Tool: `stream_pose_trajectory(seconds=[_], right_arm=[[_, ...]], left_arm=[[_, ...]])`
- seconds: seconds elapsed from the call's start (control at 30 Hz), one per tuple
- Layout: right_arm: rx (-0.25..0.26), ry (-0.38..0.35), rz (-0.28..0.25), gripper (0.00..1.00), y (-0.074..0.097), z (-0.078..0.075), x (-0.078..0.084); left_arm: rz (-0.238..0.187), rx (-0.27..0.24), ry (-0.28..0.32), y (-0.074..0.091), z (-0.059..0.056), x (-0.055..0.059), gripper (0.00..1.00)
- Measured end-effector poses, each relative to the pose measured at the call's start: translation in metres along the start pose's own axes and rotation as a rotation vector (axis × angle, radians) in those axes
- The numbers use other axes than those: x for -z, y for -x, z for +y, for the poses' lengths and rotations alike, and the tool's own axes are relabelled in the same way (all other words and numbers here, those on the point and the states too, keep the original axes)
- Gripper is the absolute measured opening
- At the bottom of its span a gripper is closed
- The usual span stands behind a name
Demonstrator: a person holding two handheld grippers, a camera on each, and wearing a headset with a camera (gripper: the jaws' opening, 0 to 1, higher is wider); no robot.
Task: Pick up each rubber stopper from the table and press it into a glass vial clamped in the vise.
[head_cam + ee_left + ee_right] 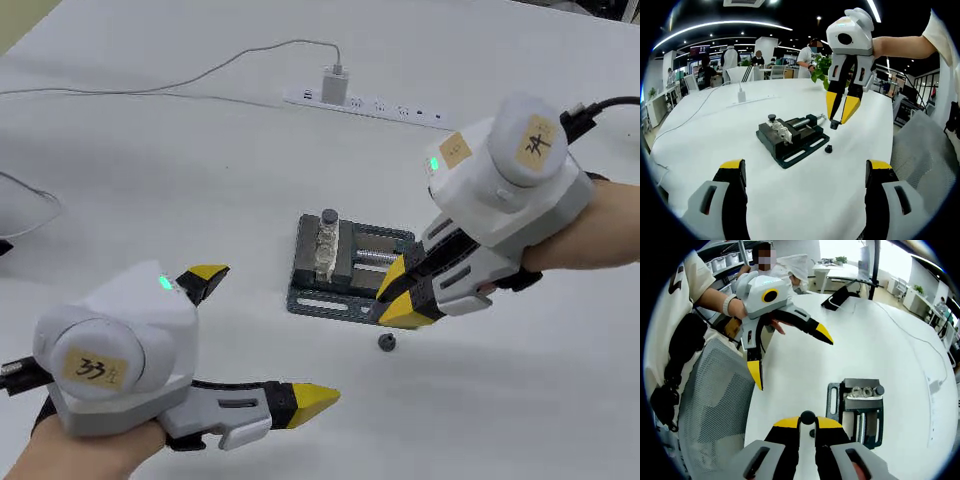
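Black stopper [807,416] nipped between the tips of my right gripper [398,300].
My left gripper [268,335] gapes wide; spare stopper [387,342] beside vise [330,305].

White power strip [380,107], charger [335,84] plugged in, cable [215,70] trailing away; what looks like a mesh chair [710,405].

Head view looks down on the white surface [150,170]; the gripper views face each other across it, all sharing the vise [305,255].

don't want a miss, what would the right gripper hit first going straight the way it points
Likely the table near the loose rubber stopper, beside the vise; depth is unclear.
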State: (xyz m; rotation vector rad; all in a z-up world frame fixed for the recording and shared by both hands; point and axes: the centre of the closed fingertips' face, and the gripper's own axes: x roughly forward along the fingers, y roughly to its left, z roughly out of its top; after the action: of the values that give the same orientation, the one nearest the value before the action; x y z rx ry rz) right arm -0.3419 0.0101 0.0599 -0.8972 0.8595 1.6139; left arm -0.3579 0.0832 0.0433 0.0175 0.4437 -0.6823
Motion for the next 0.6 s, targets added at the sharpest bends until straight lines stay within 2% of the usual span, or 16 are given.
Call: stream_pose_trajectory(seconds=[0.23, 0.43, 0.6], right_arm=[[0.026, 0.089, 0.068, 0.06, 0.009, -0.025, 0.0], [0.033, 0.144, 0.106, 0.06, 0.016, -0.043, -0.008], [0.021, 0.245, 0.168, 0.06, 0.017, -0.053, -0.009]], left_arm=[[0.003, -0.002, -0.002, 0.0, 0.002, 0.001, 0.99], [0.001, -0.008, 0.001, 0.0, 0.006, 0.002, 0.97], [0.006, -0.013, 0.0, 0.001, 0.009, 0.003, 0.96]])
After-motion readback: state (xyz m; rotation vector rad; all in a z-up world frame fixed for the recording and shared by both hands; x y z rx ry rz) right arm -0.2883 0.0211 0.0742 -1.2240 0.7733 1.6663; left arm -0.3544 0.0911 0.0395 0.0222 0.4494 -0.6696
